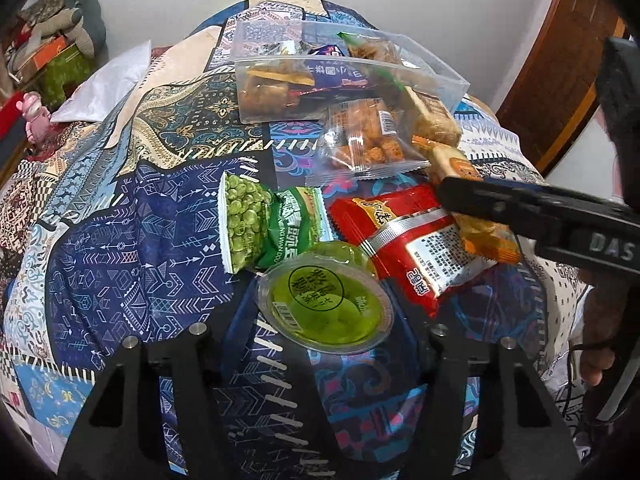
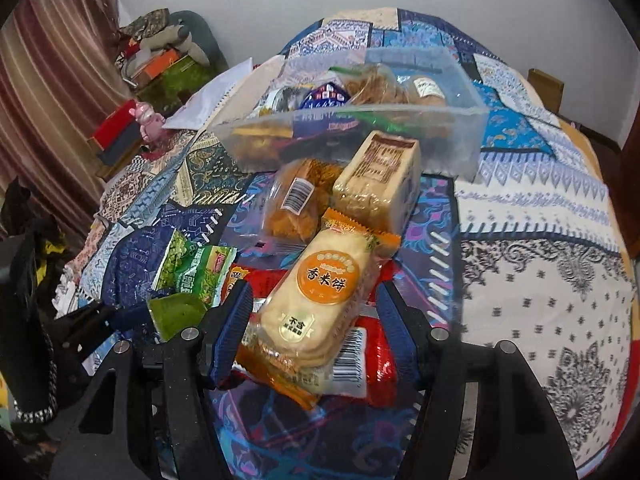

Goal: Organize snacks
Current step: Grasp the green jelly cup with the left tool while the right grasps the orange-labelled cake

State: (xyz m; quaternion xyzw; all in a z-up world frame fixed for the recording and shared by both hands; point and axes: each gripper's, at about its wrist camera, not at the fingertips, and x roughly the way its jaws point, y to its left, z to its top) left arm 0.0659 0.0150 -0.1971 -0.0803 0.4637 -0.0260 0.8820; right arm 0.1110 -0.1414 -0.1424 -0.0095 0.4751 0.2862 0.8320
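Snacks lie on a patterned bedspread. A clear plastic box (image 1: 436,68) (image 2: 460,136) at the back holds several packets. My right gripper (image 2: 316,316) is shut on an orange rice cracker pack (image 2: 320,300), which also shows in the left wrist view (image 1: 476,216), above a red packet (image 1: 404,240) (image 2: 380,356). My left gripper (image 1: 320,340) is open, its jaws on either side of a green jelly cup (image 1: 326,300) without touching it. A green pea bag (image 1: 256,224) (image 2: 192,276), a clear fried-snack bag (image 1: 360,140) (image 2: 296,200) and a tan cake pack (image 1: 434,118) (image 2: 380,176) lie nearby.
The bedspread (image 1: 120,240) (image 2: 540,260) extends left and right of the snacks. A white pillow (image 1: 104,88), a pink toy (image 1: 36,120) and stacked boxes with clothes (image 2: 160,68) sit at the far left. A wooden door (image 1: 560,80) stands at the right.
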